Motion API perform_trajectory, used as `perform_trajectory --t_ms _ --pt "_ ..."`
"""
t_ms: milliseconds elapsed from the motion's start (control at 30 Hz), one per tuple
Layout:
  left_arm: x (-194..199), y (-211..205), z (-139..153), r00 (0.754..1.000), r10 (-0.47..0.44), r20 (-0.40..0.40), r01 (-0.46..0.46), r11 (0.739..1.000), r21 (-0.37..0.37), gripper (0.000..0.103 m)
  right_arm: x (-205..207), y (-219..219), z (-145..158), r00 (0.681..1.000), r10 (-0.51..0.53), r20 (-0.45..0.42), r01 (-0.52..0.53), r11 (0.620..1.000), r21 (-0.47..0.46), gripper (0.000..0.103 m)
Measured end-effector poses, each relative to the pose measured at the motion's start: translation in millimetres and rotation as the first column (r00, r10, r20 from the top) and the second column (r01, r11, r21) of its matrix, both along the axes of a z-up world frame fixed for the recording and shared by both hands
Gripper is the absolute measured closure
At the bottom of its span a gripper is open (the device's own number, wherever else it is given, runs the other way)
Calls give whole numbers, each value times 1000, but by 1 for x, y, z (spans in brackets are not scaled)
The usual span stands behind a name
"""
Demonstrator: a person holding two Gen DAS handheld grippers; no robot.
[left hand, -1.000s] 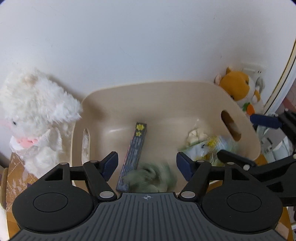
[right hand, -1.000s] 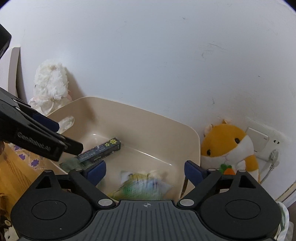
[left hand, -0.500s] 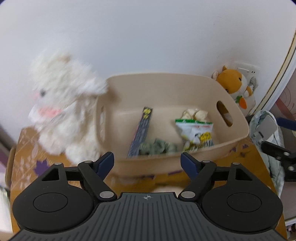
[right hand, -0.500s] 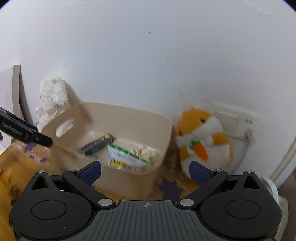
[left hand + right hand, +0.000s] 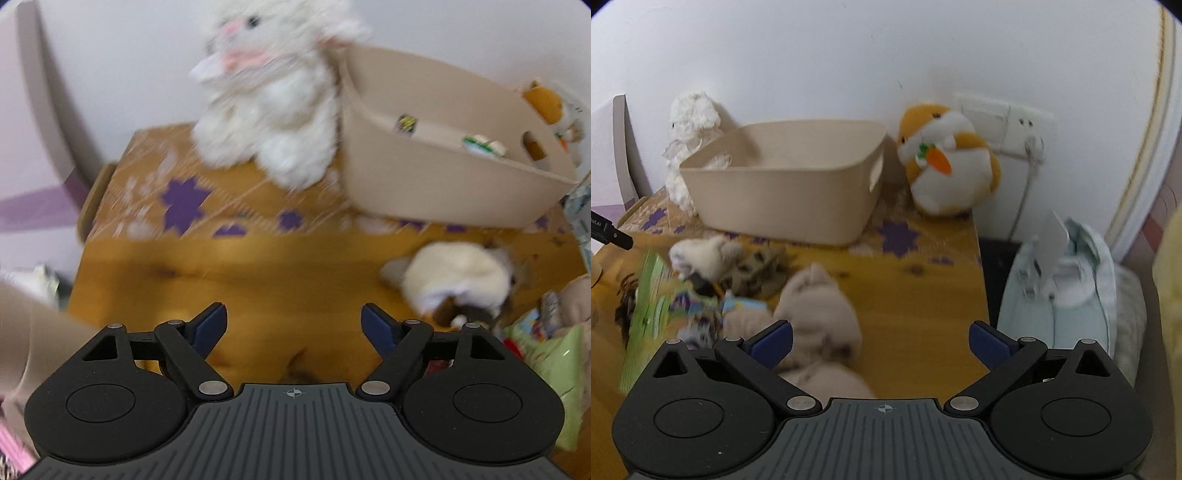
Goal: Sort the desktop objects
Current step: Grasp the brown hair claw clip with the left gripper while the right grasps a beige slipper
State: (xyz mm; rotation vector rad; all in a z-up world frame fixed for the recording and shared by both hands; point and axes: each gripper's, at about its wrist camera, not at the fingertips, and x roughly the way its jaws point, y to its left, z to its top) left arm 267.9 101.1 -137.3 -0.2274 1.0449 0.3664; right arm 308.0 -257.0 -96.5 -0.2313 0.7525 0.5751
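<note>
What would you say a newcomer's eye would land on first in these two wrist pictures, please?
Probably the orange and white plush hamster holding a carrot, propped against the wall right of the beige plastic basket. Next, the fluffy white plush lamb standing at the basket's other end on the yellow wooden tabletop. A beige plush toy lies close before the open right gripper.

Home: plush toys (image 5: pixel 945 162), wooden table (image 5: pixel 916 295)

Beige bin (image 5: pixel 783 192) upright beside wall
</note>
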Motion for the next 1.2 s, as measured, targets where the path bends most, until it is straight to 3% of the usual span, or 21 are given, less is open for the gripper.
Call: perform_trajectory --t_ms 133,300,633,767,800,867,1000,1200 --pt "-14 6 -11 998 58 -23 -59 998 -36 22 -14 -7 -10 999 -1 -43 2 1000 8 0" --pt "-20 -2 -23 996 58 -63 -65 991 -118 22 -28 1 -25 995 36 -92 -38 999 -14 0" --pt "-21 -12 -51 985 68 -159 -90 987 -133 22 -30 22 -47 990 69 -120 -78 995 -69 0" --pt "-20 -10 -57 979 93 -181 -113 988 -104 24 -29 25 -52 990 66 -125 -76 994 -74 1" --pt "-21 -11 -57 979 98 -176 -115 990 -87 30 -29 25 -53 990 64 -125 -73 995 -69 3" --pt "-21 -14 -56 981 93 -171 -103 993 -51 37 -28 24 -55 988 64 -144 -73 996 -55 18" --pt "-20 -16 -52 987 66 -149 -74 996 -45 56 -28 23 -56 984 68 -162 -76 996 -41 31" --pt "-22 -17 -52 989 44 -142 -52 997 -54 56 -28 21 -55 981 87 -172 -95 995 -33 52"
